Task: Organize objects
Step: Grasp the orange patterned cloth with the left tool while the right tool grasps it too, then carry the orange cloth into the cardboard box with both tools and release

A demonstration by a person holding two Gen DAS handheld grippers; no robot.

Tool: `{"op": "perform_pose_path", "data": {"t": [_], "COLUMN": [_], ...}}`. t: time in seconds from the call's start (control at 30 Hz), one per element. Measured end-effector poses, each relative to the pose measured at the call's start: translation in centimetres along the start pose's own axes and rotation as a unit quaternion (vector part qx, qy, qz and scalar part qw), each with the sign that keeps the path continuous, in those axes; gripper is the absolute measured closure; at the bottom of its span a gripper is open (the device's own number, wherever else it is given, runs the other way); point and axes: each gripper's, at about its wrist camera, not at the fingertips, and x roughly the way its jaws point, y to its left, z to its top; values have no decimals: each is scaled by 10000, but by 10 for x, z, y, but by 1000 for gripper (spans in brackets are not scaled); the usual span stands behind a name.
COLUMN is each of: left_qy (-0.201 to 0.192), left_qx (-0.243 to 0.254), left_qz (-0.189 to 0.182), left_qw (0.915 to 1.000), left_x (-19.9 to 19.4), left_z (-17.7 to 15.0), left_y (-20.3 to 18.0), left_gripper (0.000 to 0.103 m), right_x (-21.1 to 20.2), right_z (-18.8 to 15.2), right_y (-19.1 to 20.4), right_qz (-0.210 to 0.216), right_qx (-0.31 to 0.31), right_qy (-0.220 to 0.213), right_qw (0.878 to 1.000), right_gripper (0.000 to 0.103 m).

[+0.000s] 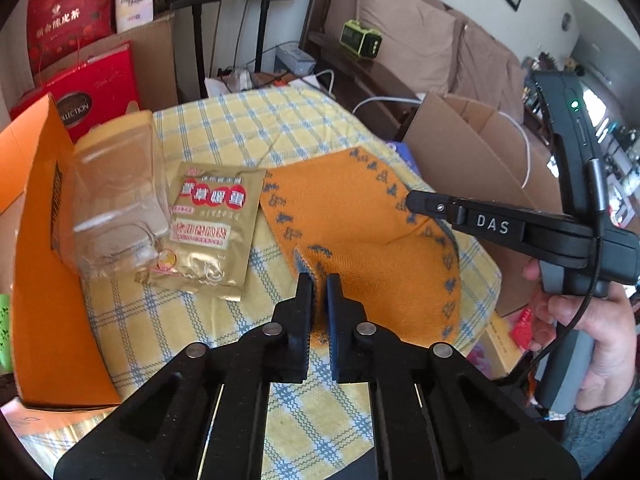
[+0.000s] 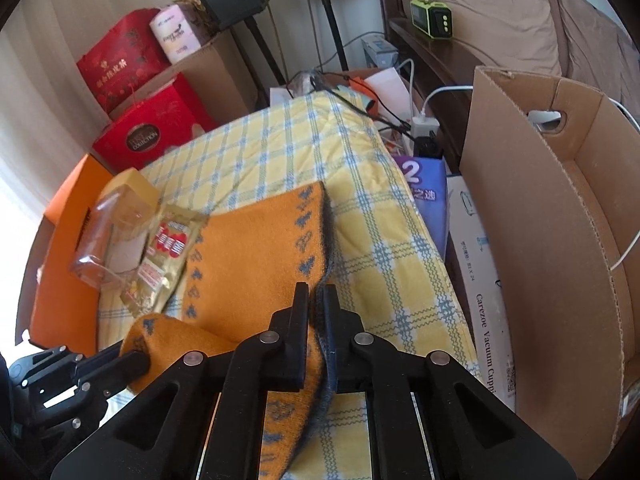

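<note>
An orange knitted cloth (image 1: 352, 216) with a grey bee pattern lies on the yellow checked table cover (image 1: 256, 132). My left gripper (image 1: 319, 280) is shut on the cloth's near edge. My right gripper (image 2: 317, 290) is shut on its right edge (image 2: 326, 240) and also shows at the right in the left wrist view (image 1: 412, 200). The cloth also shows in the right wrist view (image 2: 256, 256), with the left gripper (image 2: 136, 360) pinching its lifted corner. A gold foil packet (image 1: 208, 228) and a clear plastic container (image 1: 116, 208) lie left of the cloth.
An orange box (image 1: 36, 248) stands at the table's left edge. Red gift boxes (image 1: 100, 84) are stacked behind. An open cardboard box (image 2: 560, 240) stands to the right of the table. A flat white carton (image 2: 480, 280) and cables lie between them.
</note>
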Motion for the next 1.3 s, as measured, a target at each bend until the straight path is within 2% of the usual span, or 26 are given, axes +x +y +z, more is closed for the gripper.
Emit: {"op": "perform_pose_path", "data": {"t": [0.43, 0.67, 0.93, 1.3], "left_qy": [-814, -1253, -1712, -2033], "left_qx": [61, 41, -60, -455], "left_qz": [-60, -60, 71, 512], "left_qw": [9966, 9921, 9852, 9767], "left_x": [-66, -108, -158, -210], "left_z": [38, 52, 61, 53], "left_y": [-3, 4, 23, 78], "left_gripper": [98, 98, 98, 98], "right_x": [-38, -67, -95, -98], "right_z": [17, 34, 51, 61], "right_y": [25, 44, 87, 170], "right_qz": [92, 205, 407, 806], "right_qx": [-166, -304, -630, -1252], "right_qy": [-578, -949, -1253, -1291], "right_qw": [9981, 9948, 9893, 9804], "right_gripper": [98, 98, 98, 98]}}
